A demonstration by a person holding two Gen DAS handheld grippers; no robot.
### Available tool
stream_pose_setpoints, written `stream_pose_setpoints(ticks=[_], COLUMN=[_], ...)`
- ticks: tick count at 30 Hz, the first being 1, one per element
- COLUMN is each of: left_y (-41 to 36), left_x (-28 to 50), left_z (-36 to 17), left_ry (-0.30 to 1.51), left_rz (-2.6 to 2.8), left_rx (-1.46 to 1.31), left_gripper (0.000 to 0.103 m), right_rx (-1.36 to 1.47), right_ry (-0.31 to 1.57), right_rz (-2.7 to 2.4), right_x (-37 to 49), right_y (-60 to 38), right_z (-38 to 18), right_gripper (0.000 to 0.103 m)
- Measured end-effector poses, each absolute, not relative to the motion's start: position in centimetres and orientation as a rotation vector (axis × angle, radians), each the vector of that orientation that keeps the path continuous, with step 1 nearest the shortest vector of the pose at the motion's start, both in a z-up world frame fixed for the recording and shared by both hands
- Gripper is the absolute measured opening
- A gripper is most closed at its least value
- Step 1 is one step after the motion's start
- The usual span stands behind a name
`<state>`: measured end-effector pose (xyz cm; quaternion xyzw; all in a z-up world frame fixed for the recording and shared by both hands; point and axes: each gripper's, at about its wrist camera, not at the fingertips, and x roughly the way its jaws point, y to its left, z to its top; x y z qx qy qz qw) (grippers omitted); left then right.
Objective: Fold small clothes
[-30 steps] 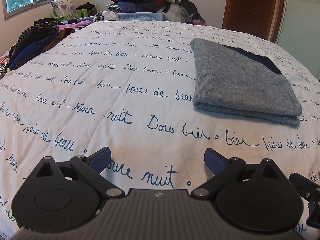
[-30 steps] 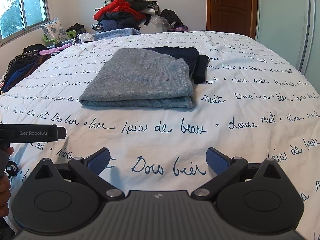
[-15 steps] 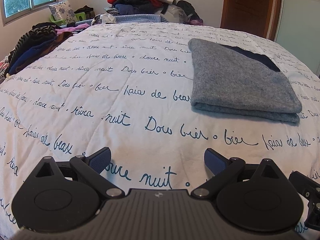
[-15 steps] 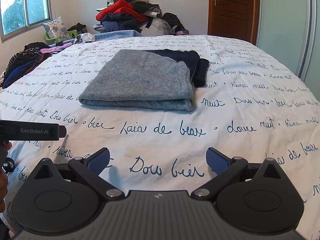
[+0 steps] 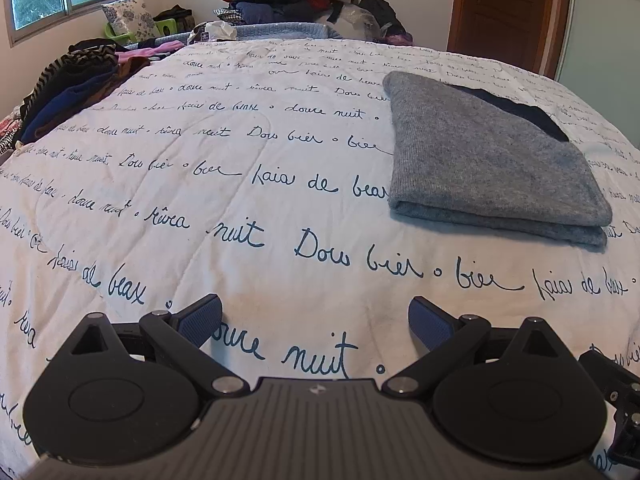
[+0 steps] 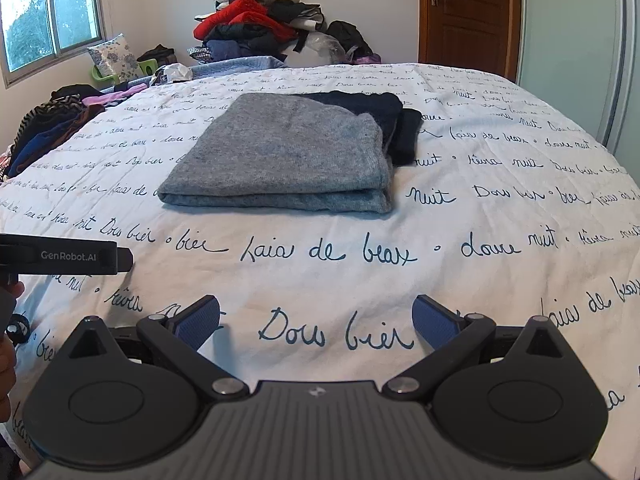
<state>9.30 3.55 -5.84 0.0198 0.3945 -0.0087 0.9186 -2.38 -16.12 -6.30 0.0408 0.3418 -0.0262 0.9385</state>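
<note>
A folded grey knit sweater [image 5: 492, 168] lies flat on a white quilted bedspread [image 5: 240, 200] printed with dark blue cursive script, its folded edge toward the cameras; in the left wrist view it sits to the right of centre, in the right wrist view [image 6: 288, 156] it sits a little left of centre; a folded dark navy garment [image 6: 384, 120] lies partly under it, showing beyond its far right side and touching it. The left gripper [image 5: 316, 318] hovers low over the near part of the bedspread with its jaws wide apart and nothing between them, its blue-padded fingertips [image 5: 200, 318] well short of the sweater; the right gripper [image 6: 316, 318] hovers likewise, jaws spread wide and empty, also well apart from the sweater. At the left edge of the right wrist view a black bar of the left gripper marked "GenRobot.AI" [image 6: 68, 257] reaches in, with part of a hand [image 6: 8, 336] below it. At the far end of the bed a heap of unfolded clothes [image 6: 260, 24] with a red piece on top rises against the wall; a stack of dark and striped clothes [image 5: 72, 84] lies along the bed's left edge; a floral pillow [image 6: 114, 58] rests under the window [image 6: 48, 16]; a brown wooden door [image 6: 468, 12] stands at the far right.
</note>
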Motion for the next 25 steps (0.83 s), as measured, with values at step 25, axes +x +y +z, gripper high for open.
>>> stream_pose_setpoints(ticks=[25], left_y=[6.0], left_x=[8.8], left_z=[-3.6], left_ry=[0.656], left_rz=[0.031], left_rx=[-0.005], left_gripper=[0.098], right_rx=[0.030], right_ry=[0.673], right_rz=[0.063], right_x=[-2.1], right_y=[-15.6], right_z=[-5.8], right_gripper=[0.103])
